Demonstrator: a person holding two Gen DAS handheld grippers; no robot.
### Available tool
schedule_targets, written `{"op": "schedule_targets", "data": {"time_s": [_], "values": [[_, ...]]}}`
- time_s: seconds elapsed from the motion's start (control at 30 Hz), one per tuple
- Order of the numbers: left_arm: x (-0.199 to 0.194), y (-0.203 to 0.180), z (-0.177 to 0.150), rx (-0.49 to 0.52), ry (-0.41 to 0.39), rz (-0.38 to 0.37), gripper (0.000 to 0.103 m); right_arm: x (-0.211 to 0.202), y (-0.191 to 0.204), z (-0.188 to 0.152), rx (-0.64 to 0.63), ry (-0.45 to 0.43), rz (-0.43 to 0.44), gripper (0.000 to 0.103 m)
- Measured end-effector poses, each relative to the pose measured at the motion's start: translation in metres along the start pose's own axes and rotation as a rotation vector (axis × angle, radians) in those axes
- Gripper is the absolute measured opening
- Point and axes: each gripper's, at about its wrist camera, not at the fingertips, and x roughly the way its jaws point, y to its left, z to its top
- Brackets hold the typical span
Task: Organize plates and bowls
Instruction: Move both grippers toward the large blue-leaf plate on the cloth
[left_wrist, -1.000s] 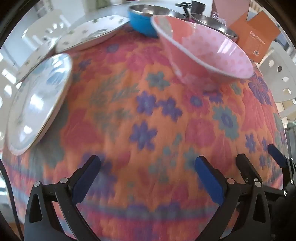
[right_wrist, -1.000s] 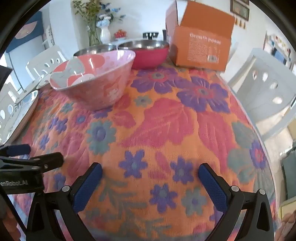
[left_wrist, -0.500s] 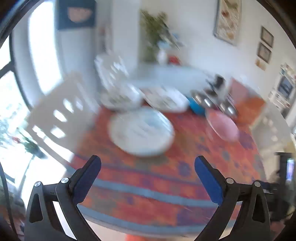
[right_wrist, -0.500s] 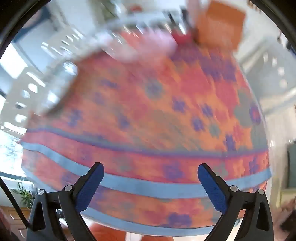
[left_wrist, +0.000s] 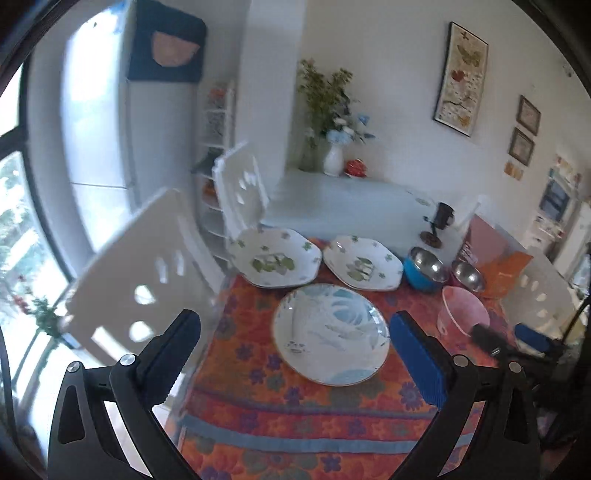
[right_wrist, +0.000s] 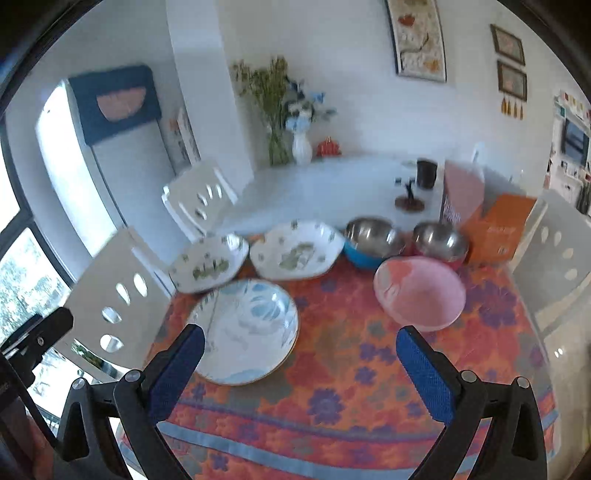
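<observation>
Left wrist view, items listed by size: table (left_wrist: 258, 406) under an orange floral cloth with a blue border stripe; white chairs (left_wrist: 147, 280) at its left side; white sideboard (left_wrist: 351, 203) behind it carrying a vase of flowers (left_wrist: 334, 158); orange box (left_wrist: 506, 273) at the far right of the table. Round blue-patterned plate (left_wrist: 330, 334), flat on the cloth near the front edge. Two white leaf-print plates, left one (left_wrist: 275, 256) and right one (left_wrist: 364, 262), side by side behind the round plate. Pink bowl (left_wrist: 463, 314), upright, right of the round plate. Blue-sided steel bowl (left_wrist: 424, 267) and second steel bowl (left_wrist: 467, 275), in a row behind the pink bowl, near the box. Left gripper (left_wrist: 295, 354), fingers spread wide, nothing between them, held above the near edge of the table. Right gripper (right_wrist: 299, 369), likewise spread and empty, round plate and pink bowl (right_wrist: 419, 293) seen beyond its blue pads (right_wrist: 424, 373)
</observation>
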Motion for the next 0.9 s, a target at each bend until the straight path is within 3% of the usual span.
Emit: {"op": "schedule_targets", "data": {"time_s": [0.1,0.37,0.9], "values": [[0.020,0.007,-0.001,0.007,0.037,-0.071,0.102,0.027,0.013,-0.007,0.011,0.040,-0.050,0.103],[0.059,0.017,0.001,0.021,0.143,-0.142,0.102,0.057,0.020,-0.019,0.051,0.057,-0.132,0.103],[0.085,0.031,0.001,0.019,0.221,-0.118,0.102,0.090,0.029,-0.019,0.032,0.118,-0.128,0.103]]}}
